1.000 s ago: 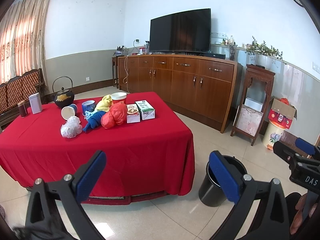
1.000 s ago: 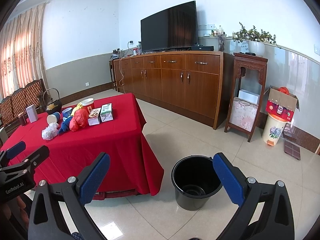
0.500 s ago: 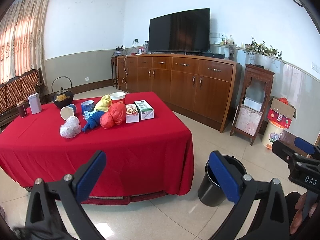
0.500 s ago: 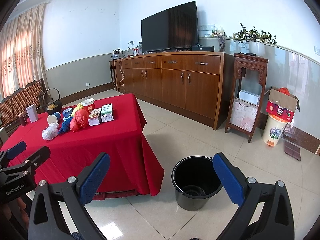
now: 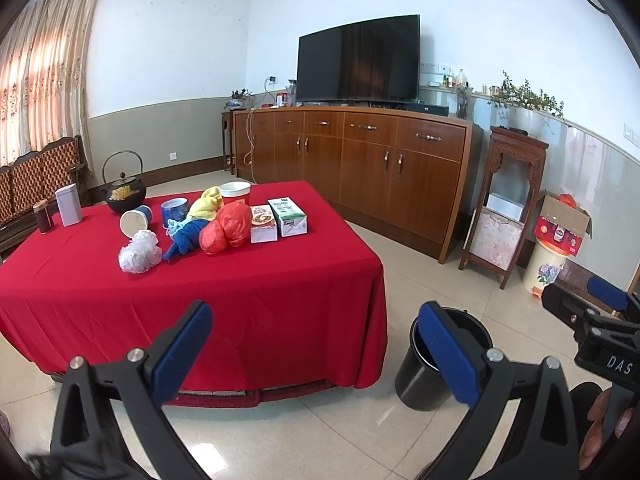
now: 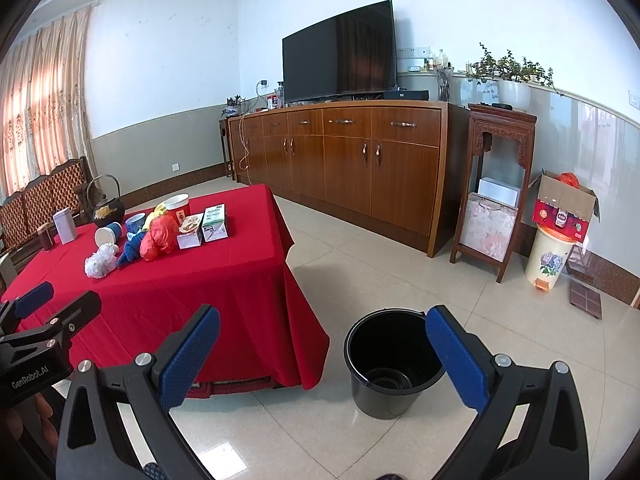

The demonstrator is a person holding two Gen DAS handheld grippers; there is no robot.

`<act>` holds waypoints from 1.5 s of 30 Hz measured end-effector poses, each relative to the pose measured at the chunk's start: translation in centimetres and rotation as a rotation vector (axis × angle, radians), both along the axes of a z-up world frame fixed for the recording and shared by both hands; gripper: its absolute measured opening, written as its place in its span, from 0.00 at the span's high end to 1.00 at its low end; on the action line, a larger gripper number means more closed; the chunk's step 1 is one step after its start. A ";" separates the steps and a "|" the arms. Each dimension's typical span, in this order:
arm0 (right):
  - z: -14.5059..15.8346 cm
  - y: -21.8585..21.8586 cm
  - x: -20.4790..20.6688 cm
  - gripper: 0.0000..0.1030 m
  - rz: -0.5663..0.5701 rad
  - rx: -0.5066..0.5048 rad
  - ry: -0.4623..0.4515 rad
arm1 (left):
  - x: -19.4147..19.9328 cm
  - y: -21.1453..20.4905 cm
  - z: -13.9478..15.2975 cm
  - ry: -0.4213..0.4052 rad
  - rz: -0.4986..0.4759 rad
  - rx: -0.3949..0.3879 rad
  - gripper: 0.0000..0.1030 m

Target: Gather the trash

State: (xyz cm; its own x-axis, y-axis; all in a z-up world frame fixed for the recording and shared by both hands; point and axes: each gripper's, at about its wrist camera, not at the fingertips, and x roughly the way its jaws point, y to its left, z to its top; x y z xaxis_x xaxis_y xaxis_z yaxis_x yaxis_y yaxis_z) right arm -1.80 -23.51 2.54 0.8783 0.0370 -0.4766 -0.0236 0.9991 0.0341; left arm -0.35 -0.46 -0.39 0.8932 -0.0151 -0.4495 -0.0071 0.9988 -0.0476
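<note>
Hovering short of the red table [image 5: 240, 280], both claws, left claw [image 5: 316, 344] and right claw [image 6: 322, 354], spread wide, seemingly empty.

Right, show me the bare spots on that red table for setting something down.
The near half of the red tablecloth is bare, in front of the white bag and red bag. The far right corner beyond the boxes is also bare. The middle back, around the cups, is crowded.
</note>
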 end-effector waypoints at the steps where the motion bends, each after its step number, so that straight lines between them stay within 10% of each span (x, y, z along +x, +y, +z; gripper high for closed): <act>1: -0.1 0.1 0.0 0.00 0.001 0.001 0.002 | 0.0 0.0 0.0 0.001 -0.001 -0.001 0.00; 19: -1.5 3.5 3.9 0.00 0.108 -0.029 -0.024 | 2.3 4.1 -0.5 0.047 0.056 -0.054 0.00; 29: -2.1 9.3 10.8 0.00 0.223 -0.008 0.043 | 5.2 9.7 -2.4 0.103 0.130 -0.130 0.00; 45: -4.6 17.5 25.9 0.06 0.311 -0.009 0.086 | 13.1 21.4 -5.4 0.088 0.406 -0.011 0.03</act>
